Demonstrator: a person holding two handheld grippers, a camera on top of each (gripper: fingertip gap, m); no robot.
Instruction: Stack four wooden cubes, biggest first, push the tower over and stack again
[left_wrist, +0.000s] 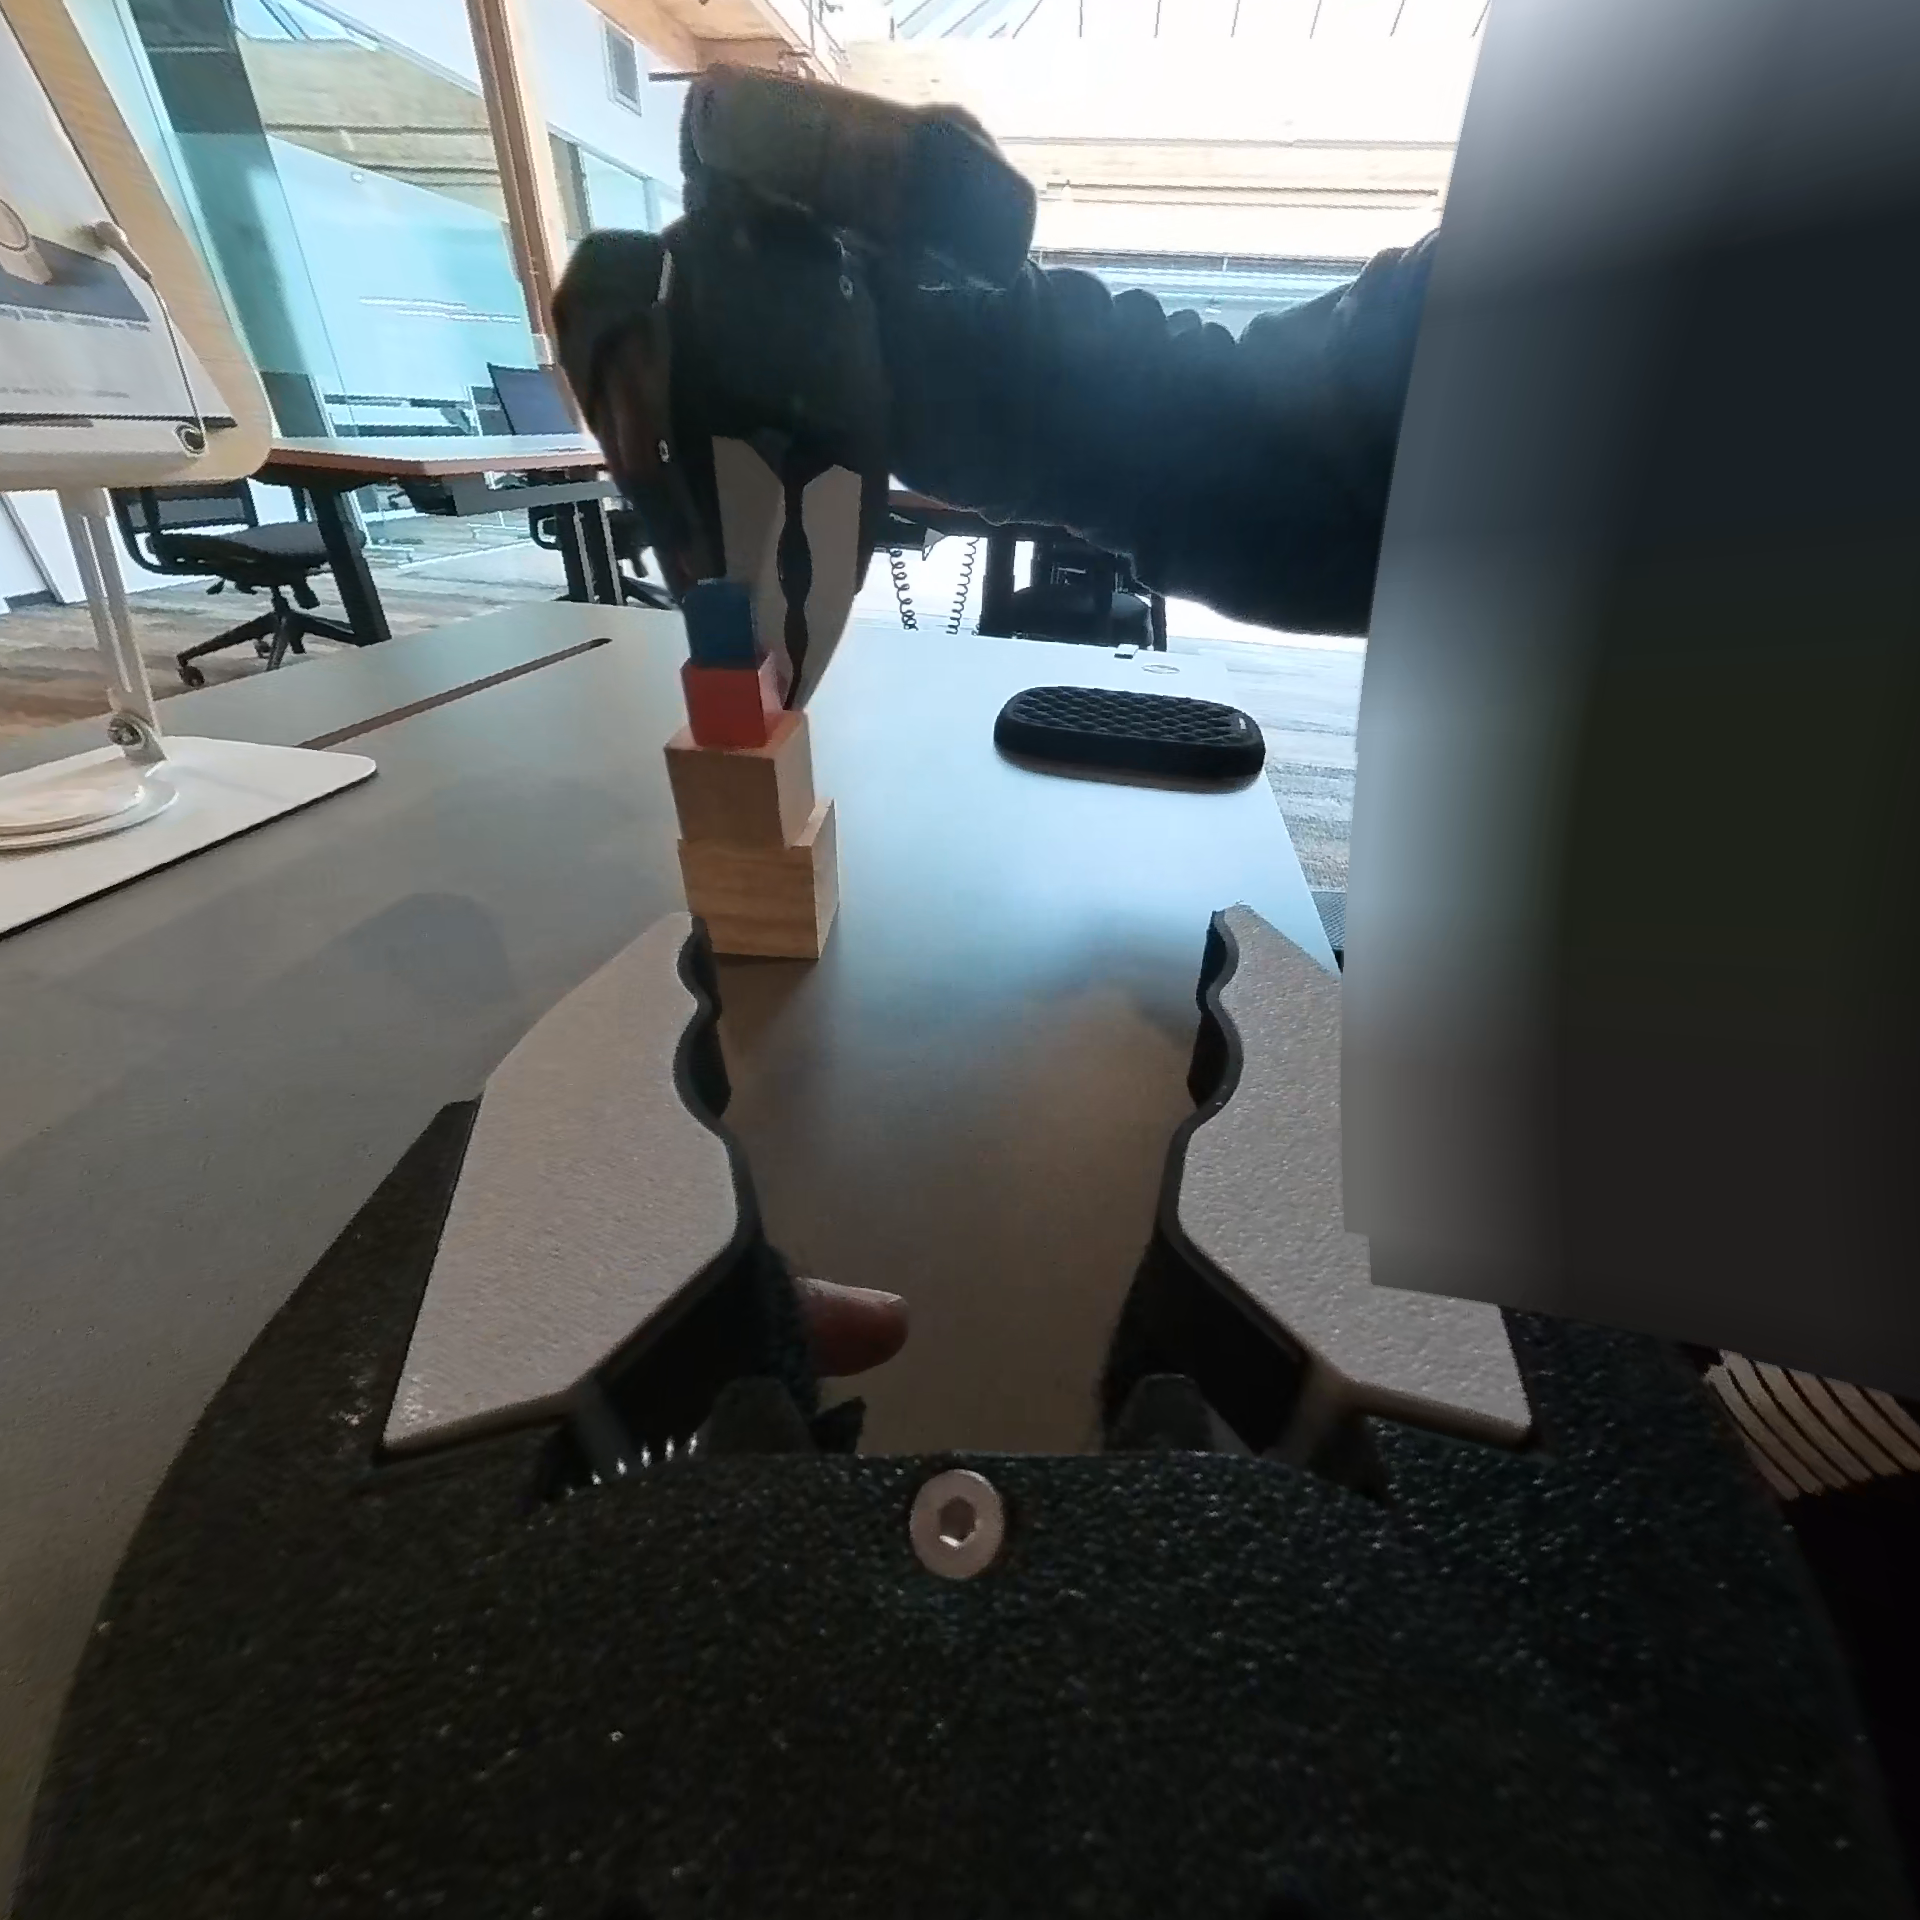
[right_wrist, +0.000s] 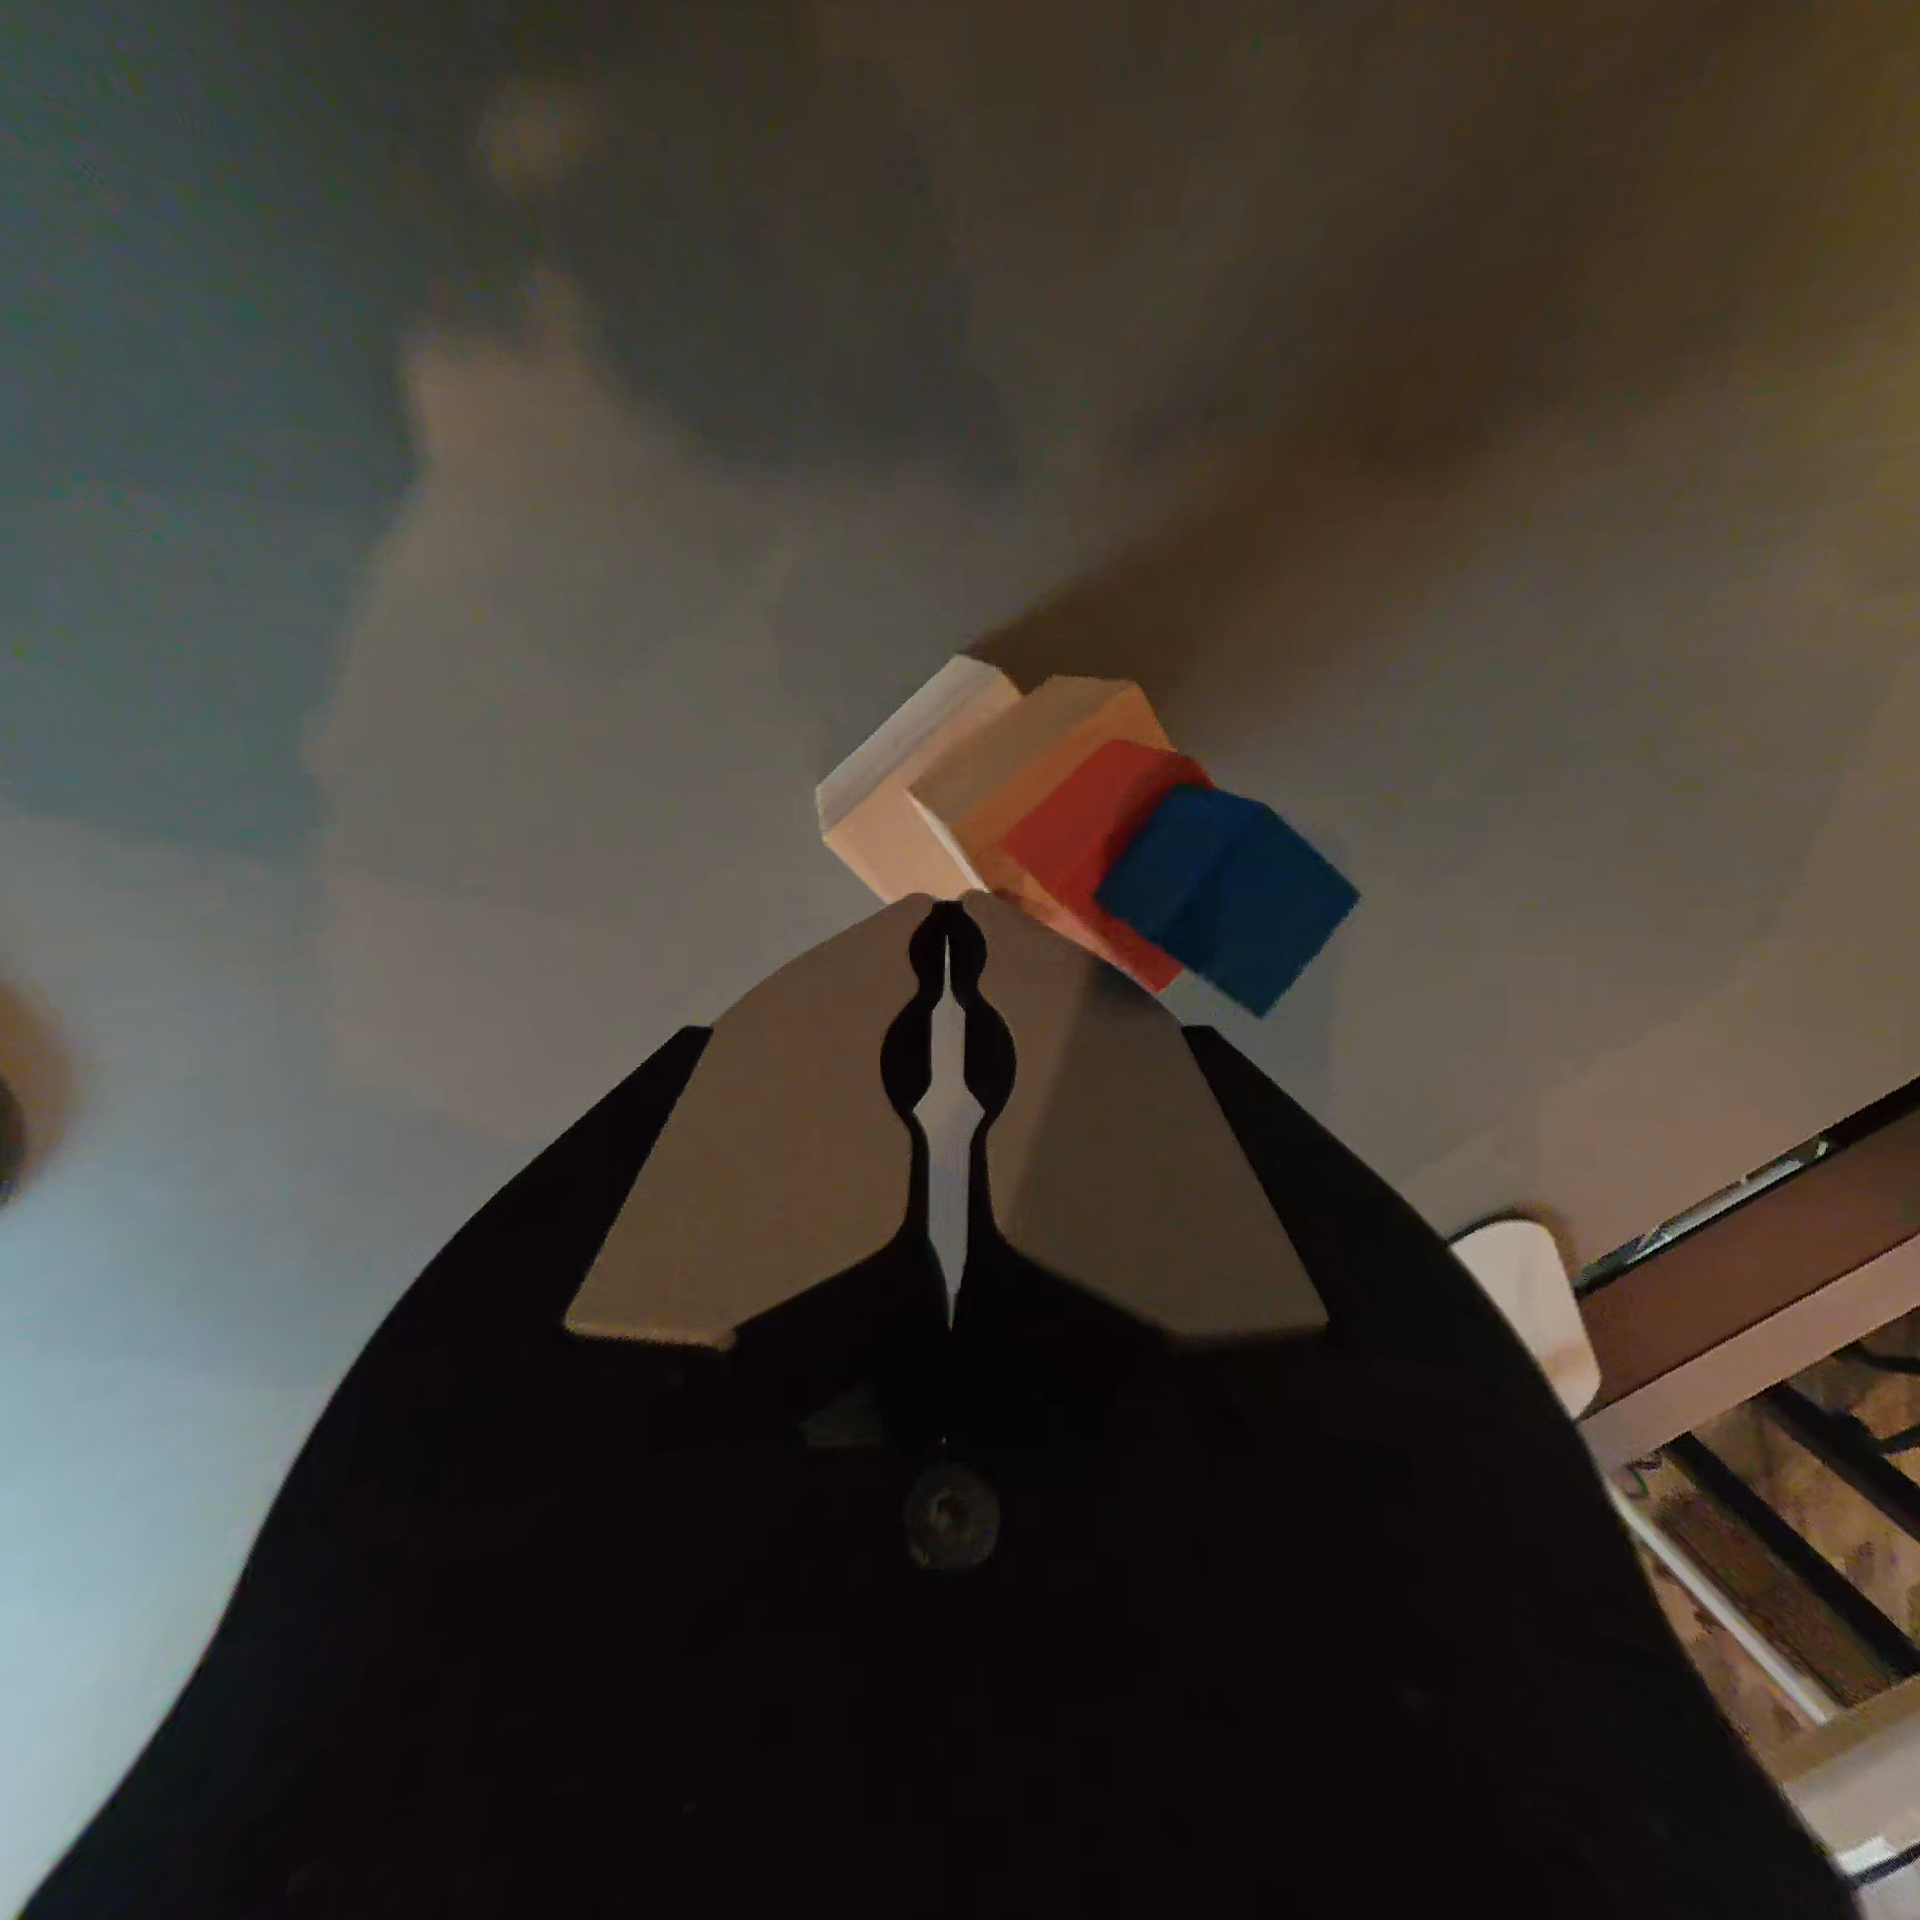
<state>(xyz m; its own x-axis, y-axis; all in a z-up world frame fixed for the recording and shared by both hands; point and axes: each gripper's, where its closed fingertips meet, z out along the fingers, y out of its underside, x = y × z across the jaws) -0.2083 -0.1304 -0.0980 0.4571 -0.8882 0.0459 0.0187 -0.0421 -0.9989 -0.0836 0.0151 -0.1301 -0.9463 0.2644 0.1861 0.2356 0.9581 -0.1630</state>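
A tower of four cubes stands on the dark desk (left_wrist: 312, 1039). From the bottom up they are a large plain wooden cube (left_wrist: 758, 894), a smaller plain cube (left_wrist: 732, 795), a red cube (left_wrist: 727, 709) and a blue cube (left_wrist: 720, 621). My left gripper (left_wrist: 956, 930) is open and empty, low over the desk, with the tower just beyond its left fingertip. My right gripper (left_wrist: 795, 691) is shut and empty, pointing down, with its tips right beside the red cube. In the right wrist view the gripper (right_wrist: 948, 909) looks down past the blue cube (right_wrist: 1236, 899) and red cube (right_wrist: 1075, 842).
A black perforated pad (left_wrist: 1130, 738) lies on the desk to the right behind the tower. A white stand with a flat base (left_wrist: 156, 790) is at the left. A dark sleeve (left_wrist: 1143, 436) reaches in from the right. The desk's edge (right_wrist: 1714, 1320) shows at the lower right.
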